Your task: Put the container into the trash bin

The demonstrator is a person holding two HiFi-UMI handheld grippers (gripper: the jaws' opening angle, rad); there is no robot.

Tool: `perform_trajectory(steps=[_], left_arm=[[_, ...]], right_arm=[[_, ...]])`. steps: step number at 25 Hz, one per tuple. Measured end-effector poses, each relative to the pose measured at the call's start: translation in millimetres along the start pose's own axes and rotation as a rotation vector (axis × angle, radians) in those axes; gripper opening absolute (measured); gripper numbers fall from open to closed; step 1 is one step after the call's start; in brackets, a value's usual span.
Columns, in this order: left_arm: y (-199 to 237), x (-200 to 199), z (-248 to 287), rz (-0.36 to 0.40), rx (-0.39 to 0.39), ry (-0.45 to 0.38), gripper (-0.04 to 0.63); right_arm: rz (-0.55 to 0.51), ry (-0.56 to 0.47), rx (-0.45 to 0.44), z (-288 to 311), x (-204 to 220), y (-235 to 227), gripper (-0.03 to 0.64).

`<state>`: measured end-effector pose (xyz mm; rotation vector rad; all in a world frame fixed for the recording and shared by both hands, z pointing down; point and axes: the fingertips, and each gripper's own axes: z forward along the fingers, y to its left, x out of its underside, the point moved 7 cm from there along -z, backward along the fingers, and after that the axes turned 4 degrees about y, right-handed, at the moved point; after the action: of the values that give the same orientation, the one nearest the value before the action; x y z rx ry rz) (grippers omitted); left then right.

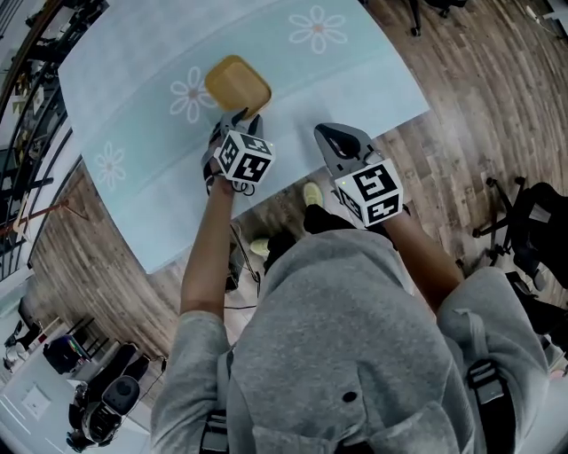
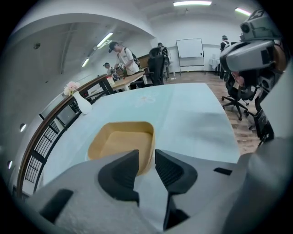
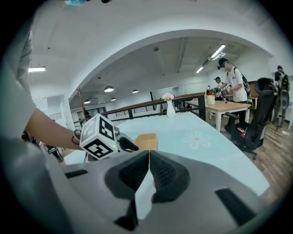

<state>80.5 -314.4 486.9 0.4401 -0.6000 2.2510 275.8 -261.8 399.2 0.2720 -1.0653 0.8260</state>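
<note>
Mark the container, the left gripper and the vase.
container [image 1: 238, 84], head view, its inside floor.
left gripper [image 2: 146, 157], left gripper view, midway between its fingertips.
vase [image 2: 84, 104], left gripper view, its white body.

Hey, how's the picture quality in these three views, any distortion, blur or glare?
Head view: wide-angle bend curves the table edges; the yellow container is sharp. Left gripper view: black round vignette, left gripper soft up close, ceiling light glaring. Right gripper view: same vignette, ceiling lines bowed.
</note>
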Motion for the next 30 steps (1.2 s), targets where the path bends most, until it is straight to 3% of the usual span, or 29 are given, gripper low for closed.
perform_trajectory(steps=[6,8,11,23,30], left_arm=[[-15.4,-4.3,11.9,0.092,0.014,0.044,0.105],[-19.7,-5.0,11.5,0.104,0.003,0.044,0.046],[-24.1,-0.7,8.5,0.110,-0.020,0.049,0.035],[-12.5,54.4,-45.5,-0.001,-0.125,0.036,0.032],[-6.1,122.9,-95.1,-0.108,-0.200,0.064,0.032]], right_arm=[[0.003,-0.007,0.034,-17.6,3.9,-7.4,0.028],[0.001,-0.005,0.040,-21.3,7.1,-8.1,0.026],[0.000,-0.007,0.044,-23.9,9.8,-7.8,0.028],[-0.066,-0.008,-0.012,-20.8,9.3,35.0,0.028],[-0.144,0.000,-0.118,-2.5,5.9,95.2,0.028]])
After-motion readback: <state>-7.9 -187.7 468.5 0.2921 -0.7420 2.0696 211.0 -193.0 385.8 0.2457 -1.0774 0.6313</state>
